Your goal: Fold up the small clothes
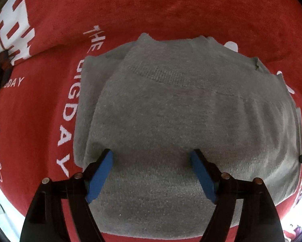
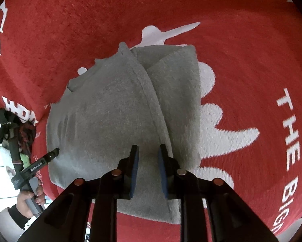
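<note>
Over the red blanket [image 1: 171, 10], the folded grey garment [image 1: 181, 121] is lying flat; left gripper [image 1: 152, 157] is standing wide, empty; right gripper [image 2: 148, 151] is hovering narrowly parted, empty. Next, probably smoothing the 6 o'clock edge.

A red cloth [image 1: 171, 10] with white lettering and figures covers the surface; beyond its lower left edge lies bright pale floor [image 1: 1, 211]
</note>
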A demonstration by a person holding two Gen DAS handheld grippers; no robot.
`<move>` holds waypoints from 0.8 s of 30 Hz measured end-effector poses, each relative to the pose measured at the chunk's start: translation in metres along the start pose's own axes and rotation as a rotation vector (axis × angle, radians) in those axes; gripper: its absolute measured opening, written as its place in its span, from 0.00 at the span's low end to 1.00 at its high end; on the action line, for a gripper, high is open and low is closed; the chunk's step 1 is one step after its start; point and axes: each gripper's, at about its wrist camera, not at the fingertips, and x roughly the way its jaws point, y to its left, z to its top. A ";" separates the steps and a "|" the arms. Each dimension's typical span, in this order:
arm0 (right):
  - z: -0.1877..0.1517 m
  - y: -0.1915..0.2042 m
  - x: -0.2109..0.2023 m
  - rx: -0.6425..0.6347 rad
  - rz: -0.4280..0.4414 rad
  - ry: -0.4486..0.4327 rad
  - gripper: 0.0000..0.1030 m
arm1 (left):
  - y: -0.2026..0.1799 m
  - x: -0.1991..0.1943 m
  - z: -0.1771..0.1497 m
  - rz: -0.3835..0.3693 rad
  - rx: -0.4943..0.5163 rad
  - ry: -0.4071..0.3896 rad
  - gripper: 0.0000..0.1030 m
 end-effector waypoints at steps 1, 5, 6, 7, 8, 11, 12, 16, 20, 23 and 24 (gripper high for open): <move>-0.004 0.001 -0.001 0.005 -0.009 -0.005 0.24 | 0.000 0.001 0.002 -0.005 0.010 0.003 0.78; -0.021 0.004 -0.004 0.036 -0.066 -0.018 0.25 | 0.001 0.000 0.008 -0.038 0.076 0.023 0.78; -0.026 0.003 -0.003 0.055 -0.082 -0.016 0.25 | 0.001 -0.001 0.009 -0.046 0.095 0.027 0.78; -0.030 0.002 -0.003 0.070 -0.098 -0.017 0.25 | 0.002 -0.005 0.010 -0.059 0.120 0.029 0.78; -0.034 0.001 -0.003 0.087 -0.115 -0.019 0.25 | 0.003 -0.008 0.011 -0.069 0.135 0.028 0.78; -0.046 -0.004 -0.008 0.164 -0.155 -0.038 0.25 | 0.007 -0.021 0.009 -0.102 0.179 0.015 0.78; -0.049 -0.006 -0.010 0.194 -0.163 -0.044 0.25 | 0.008 -0.024 0.008 -0.112 0.188 0.014 0.78; -0.059 -0.007 -0.019 0.265 -0.218 -0.064 0.38 | 0.021 -0.032 0.004 -0.147 0.203 0.019 0.78; -0.071 0.001 -0.029 0.305 -0.188 -0.092 0.39 | 0.030 -0.042 -0.006 -0.153 0.225 0.027 0.78; -0.077 0.013 -0.030 0.314 -0.148 -0.100 0.42 | 0.039 -0.044 -0.012 -0.159 0.225 0.037 0.78; -0.078 0.019 -0.029 0.315 -0.130 -0.099 0.42 | 0.043 -0.045 -0.013 -0.158 0.223 0.033 0.78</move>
